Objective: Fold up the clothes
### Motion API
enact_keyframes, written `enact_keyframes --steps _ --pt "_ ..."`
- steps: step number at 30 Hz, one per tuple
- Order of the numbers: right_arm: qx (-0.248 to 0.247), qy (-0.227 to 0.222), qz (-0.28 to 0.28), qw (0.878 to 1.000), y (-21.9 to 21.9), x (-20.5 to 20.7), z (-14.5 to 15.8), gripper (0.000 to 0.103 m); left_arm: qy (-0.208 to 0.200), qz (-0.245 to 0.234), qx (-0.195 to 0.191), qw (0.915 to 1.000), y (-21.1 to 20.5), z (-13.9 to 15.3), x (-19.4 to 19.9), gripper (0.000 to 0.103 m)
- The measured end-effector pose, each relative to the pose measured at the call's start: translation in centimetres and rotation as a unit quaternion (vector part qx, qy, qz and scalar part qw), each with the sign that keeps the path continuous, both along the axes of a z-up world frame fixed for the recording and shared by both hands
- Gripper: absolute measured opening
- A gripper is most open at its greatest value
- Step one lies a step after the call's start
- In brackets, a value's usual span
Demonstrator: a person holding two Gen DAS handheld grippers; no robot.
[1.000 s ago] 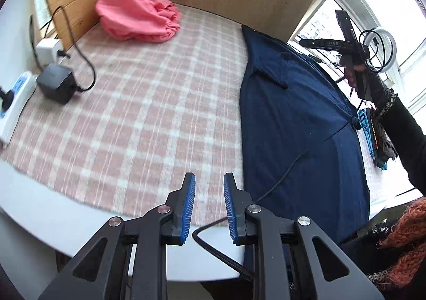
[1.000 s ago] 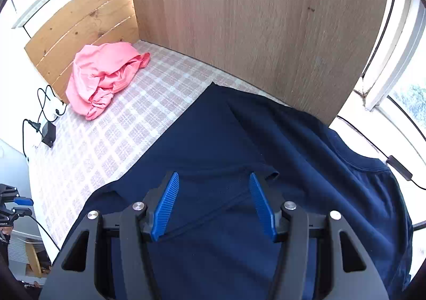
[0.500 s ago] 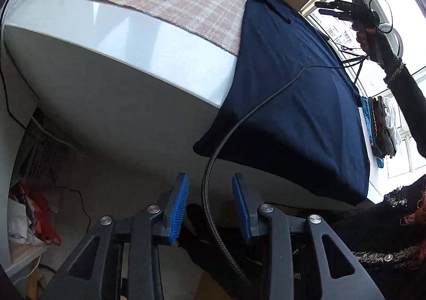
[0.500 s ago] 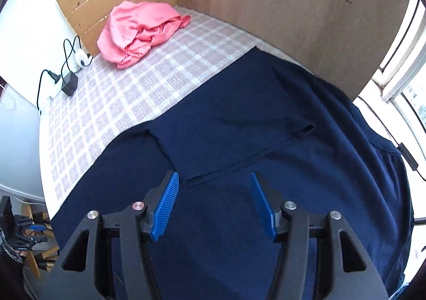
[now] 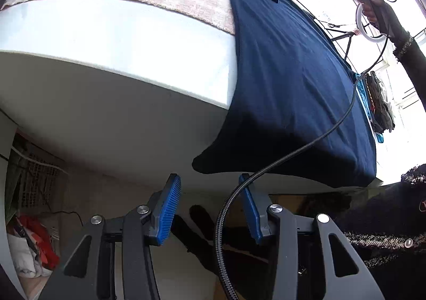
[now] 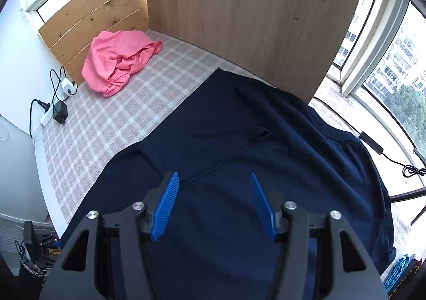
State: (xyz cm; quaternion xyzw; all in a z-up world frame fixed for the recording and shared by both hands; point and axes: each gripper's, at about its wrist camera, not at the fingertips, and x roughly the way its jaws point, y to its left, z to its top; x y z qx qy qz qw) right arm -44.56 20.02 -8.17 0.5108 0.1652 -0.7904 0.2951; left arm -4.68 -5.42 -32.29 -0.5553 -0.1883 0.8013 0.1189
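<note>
Right now the navy T-shirt [image 6: 266,167] lies spread flat over the near half of the checked tablecloth [image 6: 111,124], with one sleeve folded inward across its chest so that the sleeve's hem runs as a slanted line from about 8 o'clock to 2 o'clock of the right wrist view. In the left wrist view the shirt's bottom hem [image 5: 239,145] hangs over the front edge of the white table [image 5: 119,41] and droops toward the floor.

Above the shirt's middle hovers the right gripper [image 6: 213,206], its blue pads spread wide and grasping nothing; cloth shows between them. Below the table edge sits the left gripper [image 5: 210,209], also released, its pads apart and empty, just under the hanging corner of the hem. A braided black cable [image 5: 266,169] crosses in front of its right finger and runs up over the shirt toward 1 o'clock, where the person's hand [image 5: 372,7] holds the other tool.

At 10 o'clock of the right wrist view a crumpled pink garment [image 6: 119,60] rests against the wooden boards [image 6: 95,20], well apart from the shirt. A power strip [image 6: 48,116] with a black adapter [image 6: 60,114] lies at 9 o'clock on the table's far edge.
</note>
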Motion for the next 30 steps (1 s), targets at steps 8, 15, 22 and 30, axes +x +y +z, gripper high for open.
enact_keyframes --steps 8,15,22,30 --pt "-0.032 0.057 -0.014 0.998 3.3 4.5 8.5 0.055 0.045 -0.002 0.063 0.997 -1.2 6.2 3.6 0.042" --pt "-0.02 0.072 -0.039 0.996 7.6 7.7 9.9 0.059 0.111 0.094 0.125 0.9814 -3.5 11.0 5.5 0.057" --pt "-0.012 0.075 -0.043 0.996 9.3 9.6 8.8 0.061 0.041 0.076 -0.023 0.996 -1.1 2.4 4.0 0.055" --pt "0.008 0.017 -0.009 1.0 1.2 8.9 0.8 0.061 0.053 0.071 0.056 0.9945 -1.7 -1.8 0.3 0.054"
